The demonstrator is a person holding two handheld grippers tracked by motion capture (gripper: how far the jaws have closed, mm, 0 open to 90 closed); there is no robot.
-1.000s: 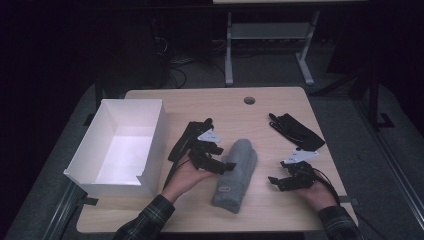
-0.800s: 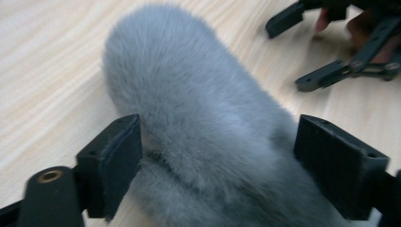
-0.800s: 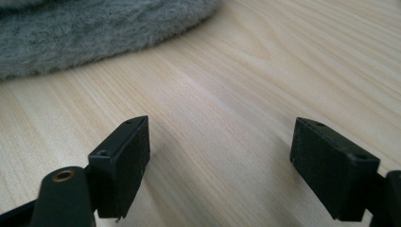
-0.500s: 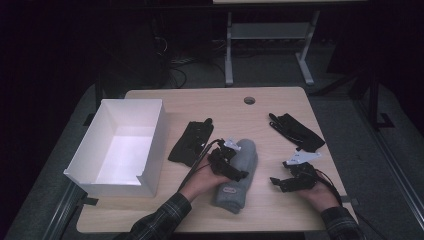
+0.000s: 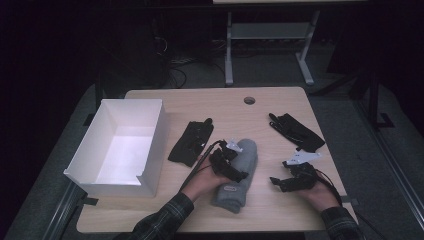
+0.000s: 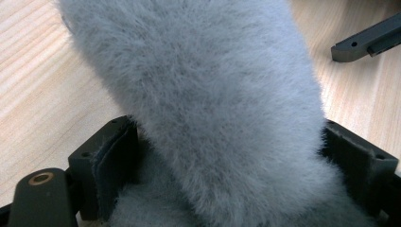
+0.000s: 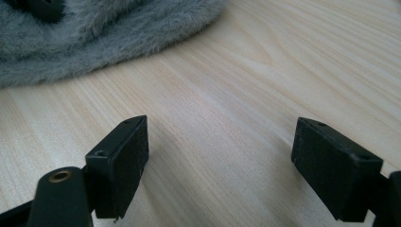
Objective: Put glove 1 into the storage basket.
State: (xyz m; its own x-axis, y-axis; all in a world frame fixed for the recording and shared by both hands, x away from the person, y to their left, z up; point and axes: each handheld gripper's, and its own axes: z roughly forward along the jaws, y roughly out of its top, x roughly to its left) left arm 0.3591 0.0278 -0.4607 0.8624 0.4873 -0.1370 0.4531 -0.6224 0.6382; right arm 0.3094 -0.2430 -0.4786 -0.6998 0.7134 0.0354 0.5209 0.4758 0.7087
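Jaws of the left gripper [image 5: 234,167] straddle the fuzzy grey rolled sock [image 6: 203,94] across its long axis, while the right gripper [image 7: 220,161] gapes empty beside it.

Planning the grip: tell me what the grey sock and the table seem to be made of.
Grey sock: apparently soft fleece or plush knit, matte, with fine fuzzy fibres standing off its surface. Table: pale wood or wood-look laminate, smooth, with straight grain lines; which one is unclear.

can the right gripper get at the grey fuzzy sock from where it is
Probably yes: the right gripper sits open on bare table beside the grey sock, nothing between them. The left gripper already straddles it.
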